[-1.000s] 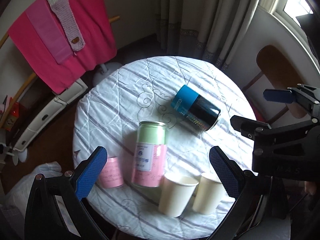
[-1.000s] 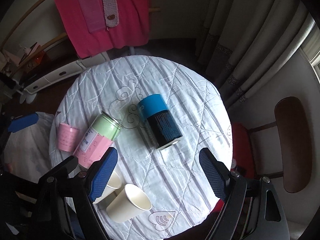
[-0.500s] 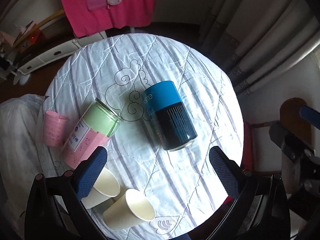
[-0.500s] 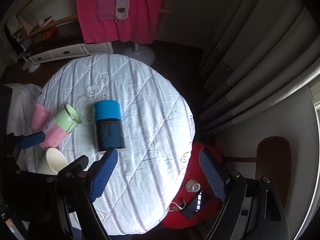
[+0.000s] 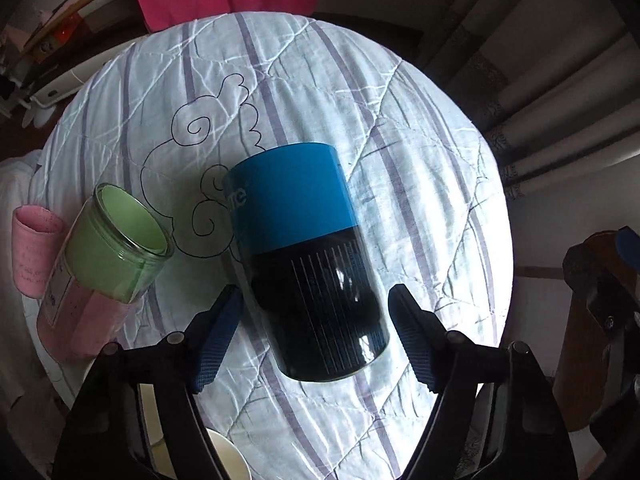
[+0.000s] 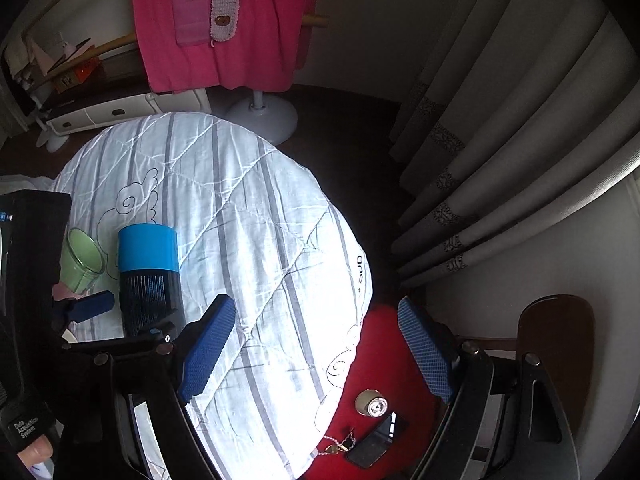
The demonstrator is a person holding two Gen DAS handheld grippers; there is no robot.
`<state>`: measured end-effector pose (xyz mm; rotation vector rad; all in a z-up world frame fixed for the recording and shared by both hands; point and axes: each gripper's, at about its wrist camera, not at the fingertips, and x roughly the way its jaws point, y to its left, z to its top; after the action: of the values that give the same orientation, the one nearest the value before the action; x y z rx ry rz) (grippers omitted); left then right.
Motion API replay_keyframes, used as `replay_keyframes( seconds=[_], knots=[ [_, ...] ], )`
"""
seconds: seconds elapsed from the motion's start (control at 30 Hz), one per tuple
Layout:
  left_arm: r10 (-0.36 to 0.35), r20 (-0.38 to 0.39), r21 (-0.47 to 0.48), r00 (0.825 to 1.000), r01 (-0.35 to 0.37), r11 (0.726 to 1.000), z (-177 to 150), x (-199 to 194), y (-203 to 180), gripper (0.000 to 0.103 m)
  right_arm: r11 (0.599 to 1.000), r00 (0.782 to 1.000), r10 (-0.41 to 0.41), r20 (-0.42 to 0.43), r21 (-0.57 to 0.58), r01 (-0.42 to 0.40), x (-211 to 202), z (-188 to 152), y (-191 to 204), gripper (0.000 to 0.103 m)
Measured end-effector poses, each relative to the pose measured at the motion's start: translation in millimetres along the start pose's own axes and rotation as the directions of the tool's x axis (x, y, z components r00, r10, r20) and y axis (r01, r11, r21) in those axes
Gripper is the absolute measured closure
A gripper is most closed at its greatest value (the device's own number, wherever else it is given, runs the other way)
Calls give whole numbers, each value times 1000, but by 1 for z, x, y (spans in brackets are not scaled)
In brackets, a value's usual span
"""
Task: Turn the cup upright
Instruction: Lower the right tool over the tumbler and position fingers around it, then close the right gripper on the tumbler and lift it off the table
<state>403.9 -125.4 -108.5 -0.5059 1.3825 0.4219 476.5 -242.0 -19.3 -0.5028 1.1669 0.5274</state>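
Note:
The cup (image 5: pixel 304 264), blue at one end and black at the other, lies on its side on the round table with the white striped cloth (image 5: pixel 400 120); it also shows in the right wrist view (image 6: pixel 147 268). My left gripper (image 5: pixel 316 340) is open, its blue pads on either side of the cup's black end, not touching. My right gripper (image 6: pixel 316 354) is open and empty, over the table's right edge, to the right of the cup.
A green and pink jar (image 5: pixel 104 264) stands left of the cup, a pink cup (image 5: pixel 32 248) beyond it. A paper cup (image 5: pixel 228 456) is at the near edge. A red stool (image 6: pixel 384 420) with keys and a phone stands right of the table, a wooden chair (image 6: pixel 556 344) beyond it.
My left gripper has come down and forward so its open pads now flank the cup's black end. My right gripper has drifted slightly right, away from the cup.

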Motion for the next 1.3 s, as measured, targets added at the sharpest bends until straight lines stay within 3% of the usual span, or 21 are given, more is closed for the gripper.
replay_keyframes(
  seconds=[0.33, 0.5, 0.87, 1.3],
  knots=[
    [-3, 55, 15, 999, 2, 1000, -7, 4, 1, 31, 990, 990, 130, -47, -46, -132, 34, 1, 7, 18],
    [-3, 78, 17, 997, 2, 1000, -13, 1, 7, 31, 975, 973, 208, -96, -57, -214, 49, 4, 14, 18],
    [-1, 110, 7, 994, 1, 1000, -28, -9, 22, 32, 968, 969, 220, -110, -95, -231, 59, 9, 29, 18],
    [-11, 56, 123, 998, 5, 992, -36, -21, 32, 32, 953, 939, 290, -187, -35, -301, 68, 3, 37, 18]
  ],
)
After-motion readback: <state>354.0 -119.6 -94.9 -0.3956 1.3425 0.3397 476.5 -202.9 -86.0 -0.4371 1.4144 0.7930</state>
